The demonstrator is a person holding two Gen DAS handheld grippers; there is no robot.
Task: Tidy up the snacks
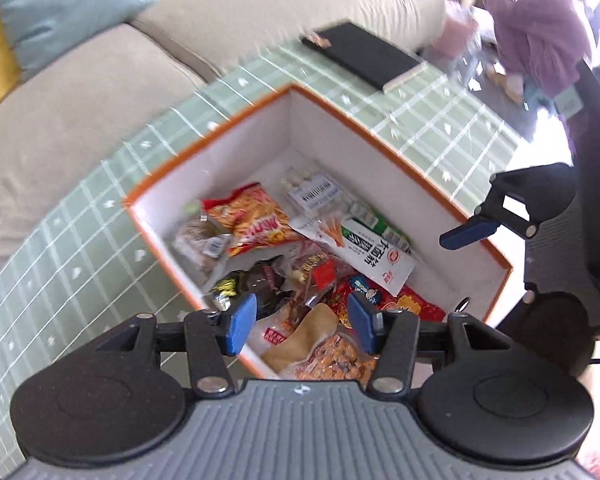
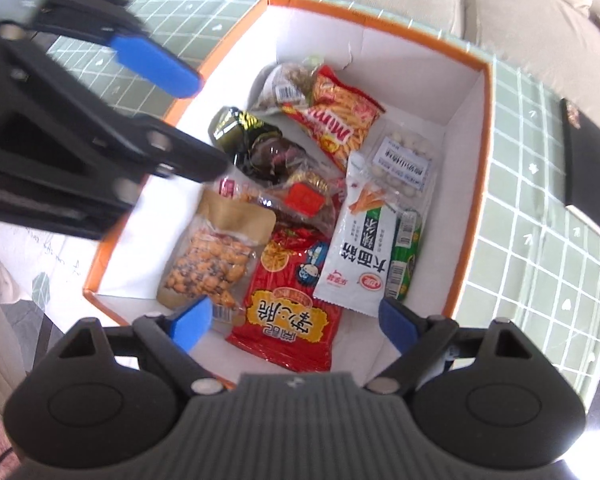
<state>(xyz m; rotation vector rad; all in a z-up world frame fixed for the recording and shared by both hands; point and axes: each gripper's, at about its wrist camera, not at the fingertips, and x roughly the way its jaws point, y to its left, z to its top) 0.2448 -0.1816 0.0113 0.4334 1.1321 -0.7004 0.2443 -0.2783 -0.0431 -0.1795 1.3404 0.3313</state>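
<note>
An orange-rimmed white box (image 1: 220,168) (image 2: 476,128) stands on the green checked cloth and holds several snack packs. Among them are a red bag (image 2: 288,320), a white bag (image 2: 360,256) (image 1: 364,248), a brown nut pouch (image 2: 216,252) (image 1: 328,352), an orange-red stick-snack bag (image 2: 340,116) (image 1: 252,220) and a dark candy bag (image 2: 256,144). My left gripper (image 1: 302,326) hangs open above the box's near corner with nothing between its pads; in the right wrist view it (image 2: 204,122) reaches in from the upper left. My right gripper (image 2: 294,322) is wide open over the red bag, holding nothing.
A black notebook (image 1: 364,56) (image 2: 592,168) lies on the cloth (image 1: 80,248) beyond the box. A beige sofa (image 1: 80,100) with a blue cushion (image 1: 68,4) borders the table. A person in purple (image 1: 540,28) crouches far off. One right-gripper finger (image 1: 468,232) shows over the box's right rim.
</note>
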